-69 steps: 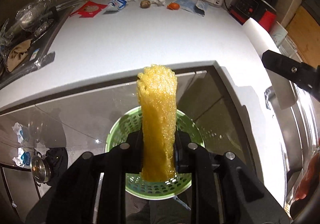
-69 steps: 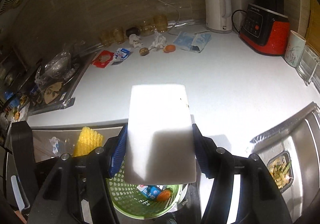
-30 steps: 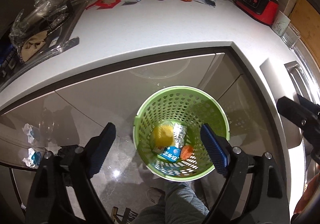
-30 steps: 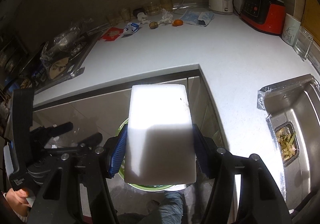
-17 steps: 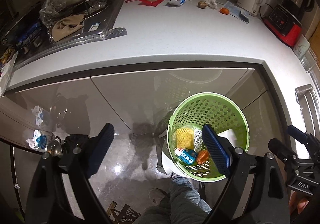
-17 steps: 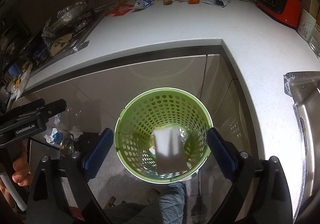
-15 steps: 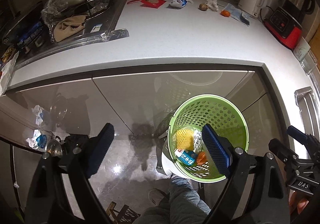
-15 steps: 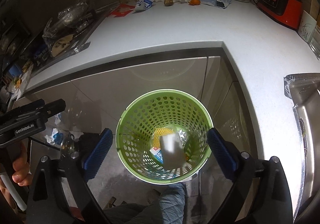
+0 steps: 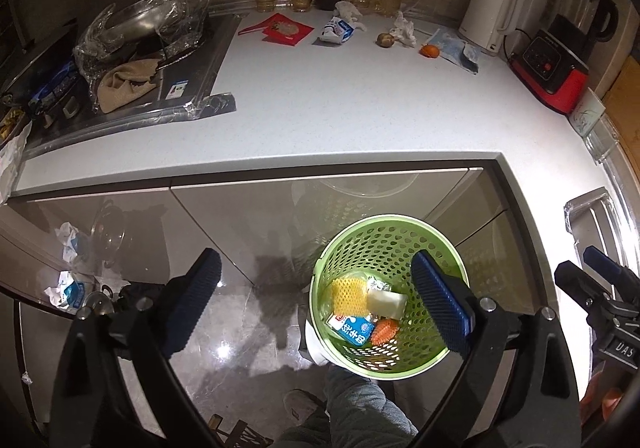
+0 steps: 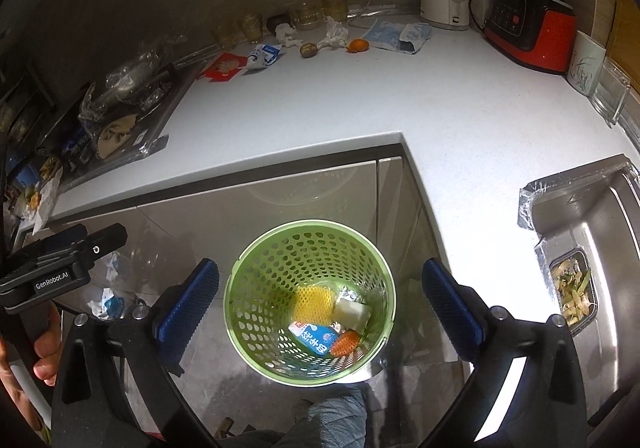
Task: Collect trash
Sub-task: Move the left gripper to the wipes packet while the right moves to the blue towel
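**Both grippers empty above the bin; remaining trash along the back of the counter**

While the green perforated bin [image 10: 310, 302] stands on the floor against the cabinet fronts, both tools hang above it with nothing between their pads. The left gripper [image 9: 316, 302] is still spreading its jaws, as is the right gripper [image 10: 320, 304], and neither touches anything (the bin merely shows through the gap). Already in the bin lie a yellow foam net [image 10: 314, 304], a white block [image 10: 352, 312], a blue-and-white carton [image 10: 314, 338], an orange scrap [image 10: 346, 342] and a bit of foil, which is mostly hidden.

The trash yet to collect sits well apart from the bin, near the wall on the white countertop [image 9: 360, 107]:

- Red wrapper [image 9: 280, 29]: flat, thin and probably slick; judged hard to pinch from above, so a raised edge or corner is the place to take it.
- Milk carton [image 9: 338, 31]: lying down, likely light and crushable; grip across its narrow sides, gently.
- Crumpled tissue [image 9: 403, 29]: soft, nearly weightless; any pinch through the bulk should hold.
- Small brown round object [image 9: 385, 40] and small orange item [image 9: 430, 51]: what they are cannot be told; if round and firm they may roll, so close squarely across the middle.
- Blue-and-white pouch [image 9: 456, 49]: limp film, best taken at a fold.

Amber glasses behind the litter look fragile and stand just beside it.
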